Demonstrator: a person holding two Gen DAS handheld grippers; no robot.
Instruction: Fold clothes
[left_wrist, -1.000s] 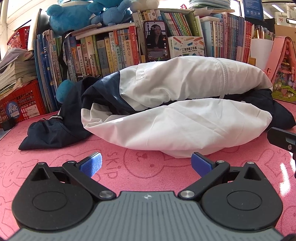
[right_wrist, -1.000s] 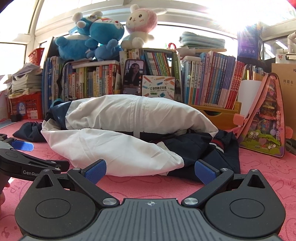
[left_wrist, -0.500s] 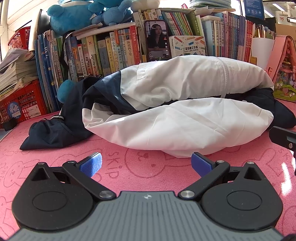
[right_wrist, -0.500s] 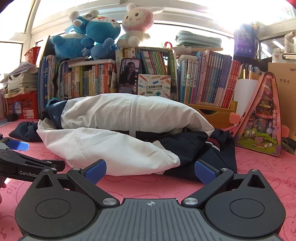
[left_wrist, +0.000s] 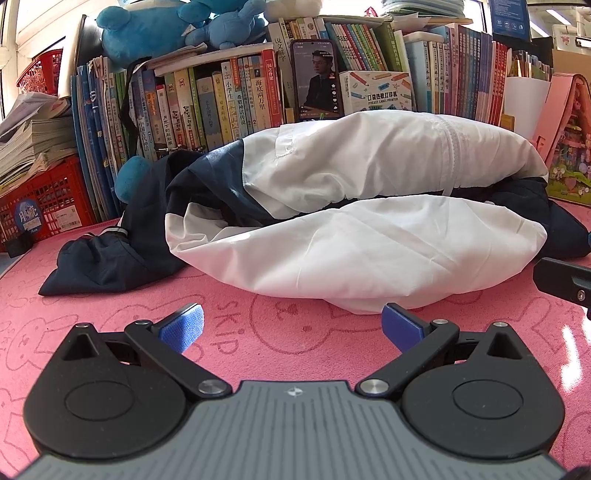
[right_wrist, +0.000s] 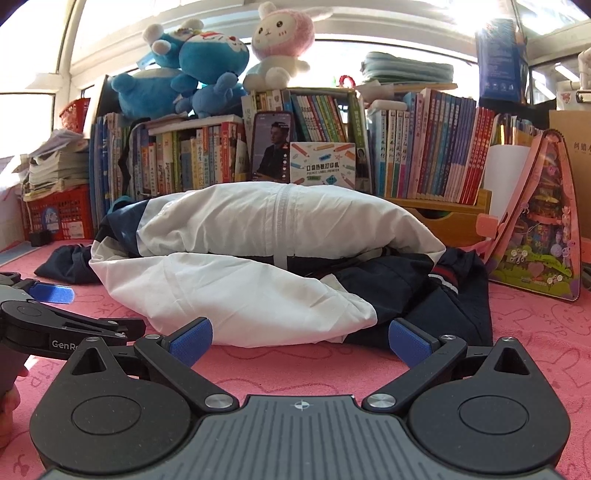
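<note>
A white and navy jacket (left_wrist: 354, 229) lies bunched in a heap on the pink mat (left_wrist: 258, 332), its zipper running over the top fold. In the right wrist view the jacket (right_wrist: 251, 266) fills the middle, with a striped navy cuff at its right. My left gripper (left_wrist: 291, 326) stands open just short of the jacket's front edge, nothing between its blue pads. My right gripper (right_wrist: 299, 339) is open too, its pads close to the white sleeve's near edge. The left gripper (right_wrist: 51, 314) also shows at the left of the right wrist view.
A row of books (right_wrist: 424, 155) lines the back, with a phone (right_wrist: 272, 146) propped against it and plush toys (right_wrist: 207, 77) on top. A red crate (left_wrist: 40, 206) stands at left. A pink toy house (right_wrist: 535, 229) stands at right.
Both grippers have edged a little closer to the jacket, which looks slightly larger. The jaws stay open and the jacket has not moved.
</note>
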